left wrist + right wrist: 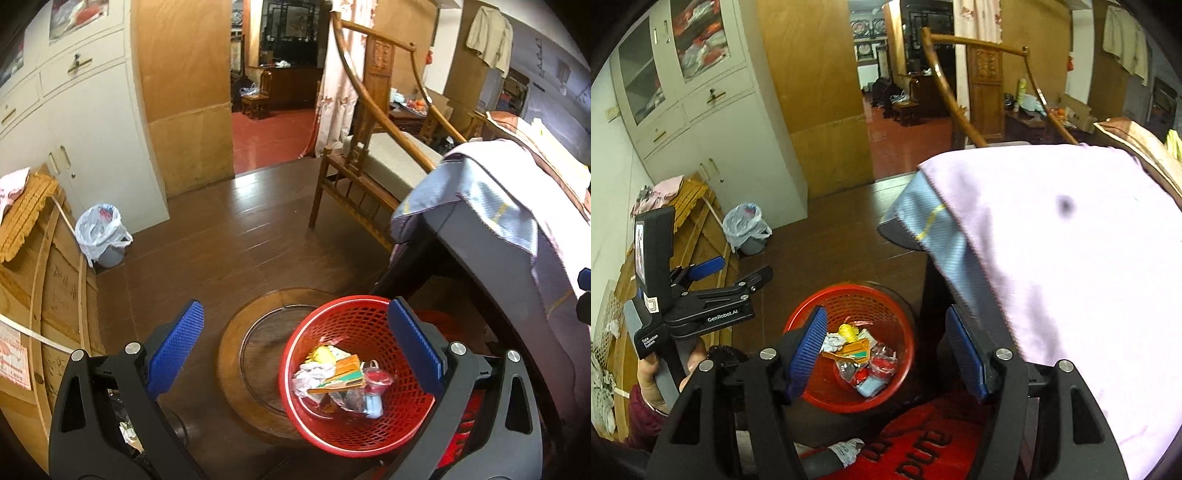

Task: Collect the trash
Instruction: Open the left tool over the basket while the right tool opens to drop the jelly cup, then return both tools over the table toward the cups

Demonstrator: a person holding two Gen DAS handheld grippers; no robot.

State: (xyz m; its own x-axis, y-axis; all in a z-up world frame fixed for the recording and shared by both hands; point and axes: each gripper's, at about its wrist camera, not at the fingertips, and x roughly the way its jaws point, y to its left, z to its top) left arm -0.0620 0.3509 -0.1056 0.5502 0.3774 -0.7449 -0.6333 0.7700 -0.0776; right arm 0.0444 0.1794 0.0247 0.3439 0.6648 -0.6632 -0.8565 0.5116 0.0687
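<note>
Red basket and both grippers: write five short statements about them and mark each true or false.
1. The red basket holds mixed trash. True.
2. The left gripper is shut on a wrapper. False: its jaws stand wide open and hold nothing.
3. The right gripper is open and empty. True.
4. The basket lies tipped on its side. False: it stands upright on the floor.
5. A grey bin with a plastic liner stands by the white cabinet. True.
</note>
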